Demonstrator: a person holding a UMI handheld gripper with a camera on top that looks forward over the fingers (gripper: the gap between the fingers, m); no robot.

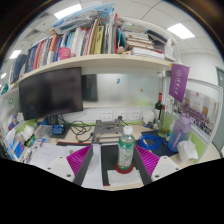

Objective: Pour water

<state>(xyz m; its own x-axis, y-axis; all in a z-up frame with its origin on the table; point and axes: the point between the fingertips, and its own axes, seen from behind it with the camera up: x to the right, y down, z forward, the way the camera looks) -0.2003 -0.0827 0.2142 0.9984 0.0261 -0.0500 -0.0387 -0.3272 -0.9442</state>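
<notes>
Gripper [122, 160] fingers spread w/ gaps, bottle [125, 152] btwn pads, cluttered desk [100, 170] beyond.

bottle [125, 152] label unreadable, purple poster [179, 80] text illegible

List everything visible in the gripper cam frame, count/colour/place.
bottle: 1, clear with green label and white cap, standing between the fingers, gaps either side
monitor: 1, black, screen off, on the desk beyond the fingers
books: a row, mixed colours, on the white shelf above the monitor
poster: 1, purple, on the wall beside the shelf
desk: 1, white, cluttered with small items too blurred to name
gripper: 1, magenta pads, open around the bottle
</notes>
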